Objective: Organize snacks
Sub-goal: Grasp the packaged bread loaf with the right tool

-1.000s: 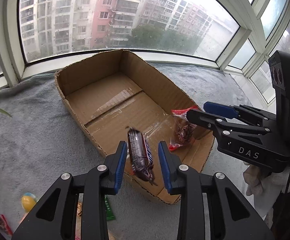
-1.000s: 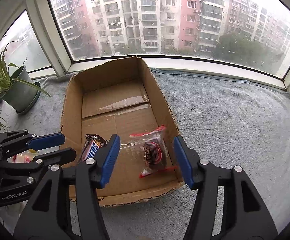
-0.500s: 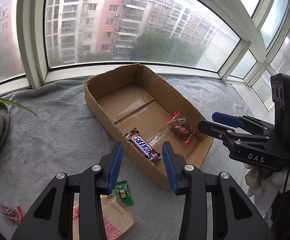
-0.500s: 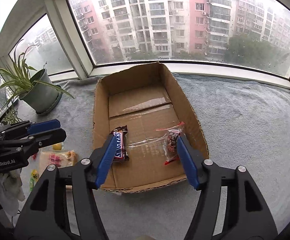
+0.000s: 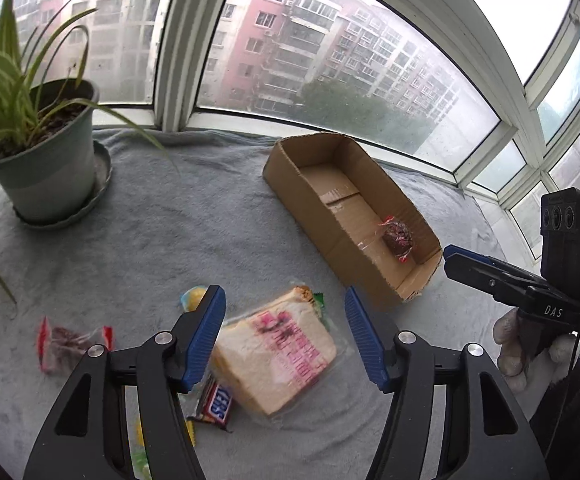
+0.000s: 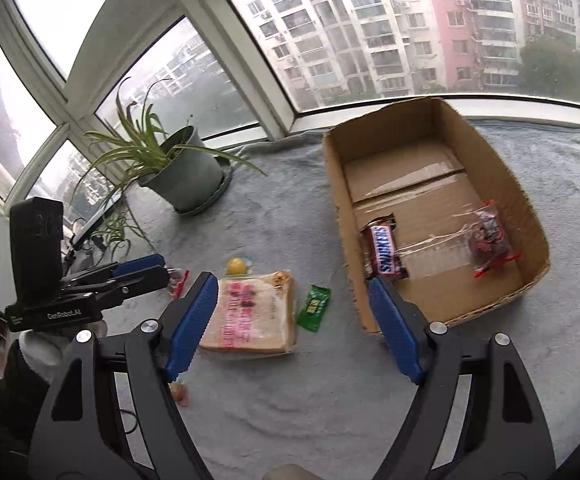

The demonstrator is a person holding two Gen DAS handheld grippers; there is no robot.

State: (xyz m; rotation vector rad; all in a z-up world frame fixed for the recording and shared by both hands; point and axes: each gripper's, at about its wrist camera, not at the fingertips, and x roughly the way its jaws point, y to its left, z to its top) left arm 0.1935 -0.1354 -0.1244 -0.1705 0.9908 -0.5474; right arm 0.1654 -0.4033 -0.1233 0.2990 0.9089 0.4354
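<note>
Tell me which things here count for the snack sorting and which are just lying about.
Job:
cardboard box
Snickers bar, in the box
red-edged clear packet, in the box
wrapped bread slice, on the cloth
green sachet
yellow sweet

Lying about:
potted plant
grey cloth

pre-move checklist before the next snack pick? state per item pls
1. Left hand-held gripper empty, jaws opening: ok.
2. Right hand-held gripper empty, jaws opening: ok.
3. Snickers bar and clear candy bag inside cardboard box: ok.
4. Bread packet unobstructed on the cloth, below the left jaws: ok.
5. Green sachet clear of the box: ok.
6. All loose snacks counted: cannot tell, some hidden by fingers.
</note>
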